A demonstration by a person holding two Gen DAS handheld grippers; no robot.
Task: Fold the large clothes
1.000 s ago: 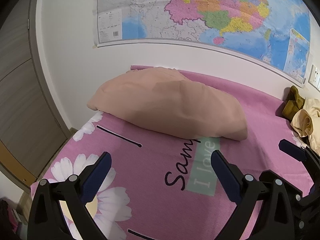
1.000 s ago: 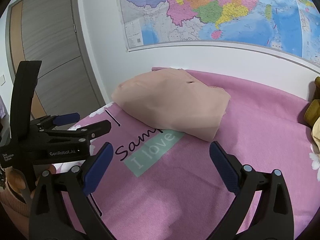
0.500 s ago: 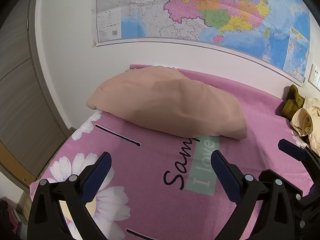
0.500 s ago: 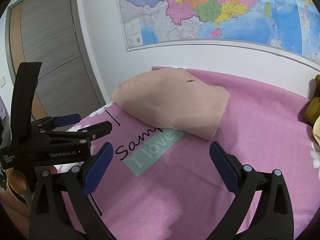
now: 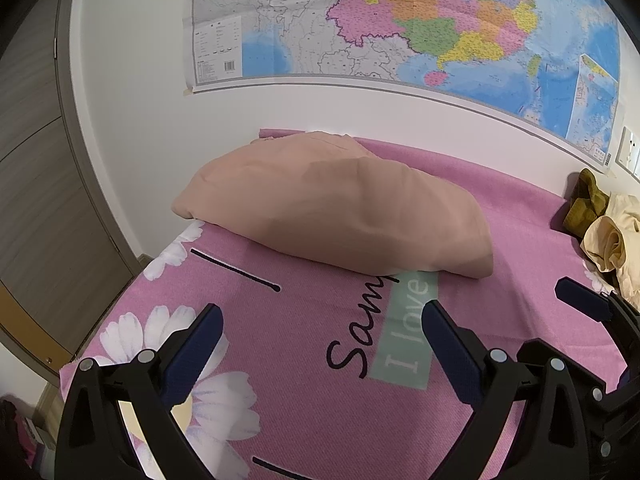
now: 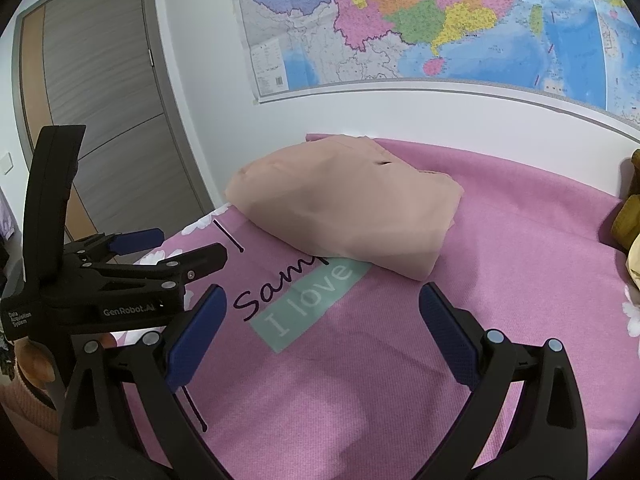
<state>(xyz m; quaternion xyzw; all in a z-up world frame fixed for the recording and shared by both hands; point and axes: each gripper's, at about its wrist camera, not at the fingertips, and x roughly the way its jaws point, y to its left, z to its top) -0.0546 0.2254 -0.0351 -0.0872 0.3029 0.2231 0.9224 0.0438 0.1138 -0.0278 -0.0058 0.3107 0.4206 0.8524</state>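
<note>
Through your left wrist camera, your left gripper [image 5: 320, 336] hangs wide open and empty above the pink bedsheet [image 5: 304, 392]; the folded peach garment [image 5: 336, 204] lies ahead by the wall. Through the right, your right gripper [image 6: 322, 316] is equally spread, holding nothing, the garment just beyond.

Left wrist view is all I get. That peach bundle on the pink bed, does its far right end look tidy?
Observer: On the right wrist view the peach bundle ends in a squared corner, with layered edges showing.
Operator: Is anything printed beside it?
Observer: A mint label reading "I love" lies flat, one end tucked under the bundle.
Operator: Where is my left gripper?
Observer: The left gripper hangs open above the sheet's left edge, holding nothing.
Operator: Who holds it?
Observer: A hand in a pink knit sleeve shows below it.
</note>
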